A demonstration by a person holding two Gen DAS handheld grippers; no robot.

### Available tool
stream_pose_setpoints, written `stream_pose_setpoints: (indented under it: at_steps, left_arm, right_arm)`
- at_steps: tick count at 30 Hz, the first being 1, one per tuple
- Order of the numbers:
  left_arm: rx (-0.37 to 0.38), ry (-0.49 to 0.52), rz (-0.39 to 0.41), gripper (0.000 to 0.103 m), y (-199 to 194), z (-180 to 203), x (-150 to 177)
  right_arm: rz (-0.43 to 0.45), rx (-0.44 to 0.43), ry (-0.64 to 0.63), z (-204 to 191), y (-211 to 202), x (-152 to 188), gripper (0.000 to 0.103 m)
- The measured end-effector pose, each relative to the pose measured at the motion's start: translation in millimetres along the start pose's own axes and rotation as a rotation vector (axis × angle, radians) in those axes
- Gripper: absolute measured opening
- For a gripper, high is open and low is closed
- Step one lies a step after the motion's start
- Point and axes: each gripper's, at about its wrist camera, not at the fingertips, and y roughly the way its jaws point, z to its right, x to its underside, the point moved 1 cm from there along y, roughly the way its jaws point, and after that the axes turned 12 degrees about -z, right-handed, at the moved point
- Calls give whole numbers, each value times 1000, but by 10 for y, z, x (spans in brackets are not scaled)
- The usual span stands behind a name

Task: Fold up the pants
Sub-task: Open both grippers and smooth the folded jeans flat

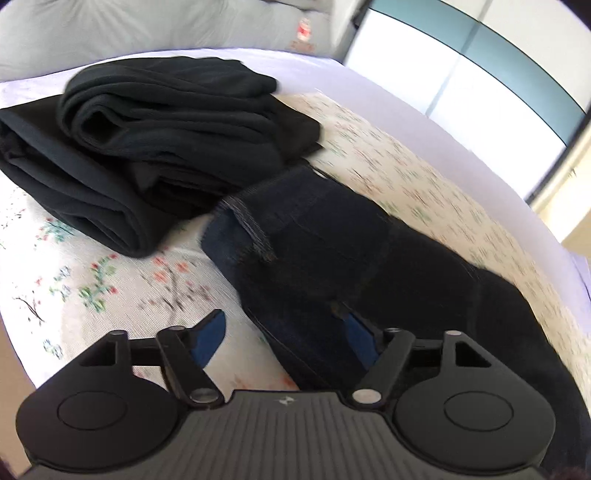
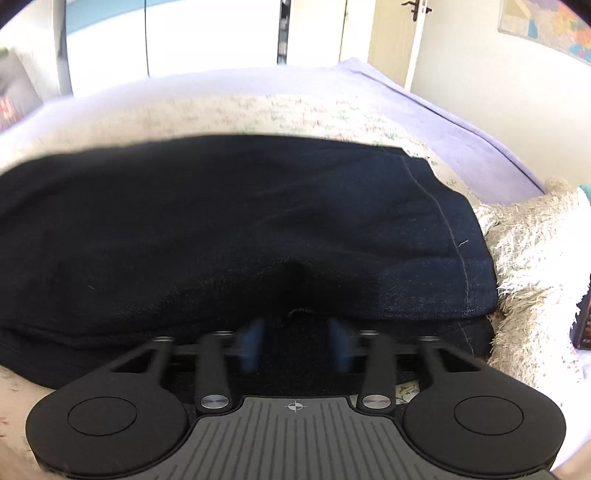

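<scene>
Looks like someone's bedroom at home: everything's laid out on a bed with a flowery cover over a lilac sheet, and there's a pillow up at the head. You can also spot a shaggy throw, a room door with a handle, a map on the wall and a pile of folded dark clothes.

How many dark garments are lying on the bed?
3. A folded black garment sits on top of another folded black garment at the far left. The dark blue jeans lie nearer, beside the left gripper. More may be hidden outside the view.
</scene>
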Motion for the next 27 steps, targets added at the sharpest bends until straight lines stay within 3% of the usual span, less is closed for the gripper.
stream_pose_setpoints:
  at_steps: [2, 5, 8, 10, 12, 13, 17, 19, 22, 26, 27]
  left_arm:
    - [27, 43, -6, 103, -40, 96, 74]
    - [38, 143, 8, 103, -109, 331, 225]
    - [66, 291, 6, 103, -133, 654, 428]
    - [88, 411, 2, 103, -137, 902, 613]
    - [100, 542, 5, 103, -135, 1172, 834]
    - [106, 612, 9, 103, -132, 1300, 962]
    - [122, 873, 28, 103, -93, 1781, 1440]
    - [137, 983, 45, 103, -86, 1970, 1666]
    - [175, 1104, 59, 103, -84, 2204, 1956]
    - [228, 1236, 82, 103, -73, 2468, 2288]
    - [234, 1272, 93, 103, -69, 2527, 2375]
  right_arm:
    - [29, -7, -14, 41, -99, 21, 55]
    - [42, -26, -14, 175, -172, 53, 68]
    - [43, 16, -6, 341, -182, 54, 69]
    - [43, 58, -68, 358, -155, 41, 70]
    - [50, 81, -174, 330, -154, 50, 83]
    - [62, 88, -236, 297, -155, 66, 84]
    - [86, 123, -438, 131, -90, 121, 85]
    - [78, 189, -521, 70, 26, 169, 85]
    - [102, 308, -620, 54, 215, 214, 85]
    - [160, 376, -707, 81, 340, 202, 82]
    - [171, 380, -727, 100, 356, 195, 77]
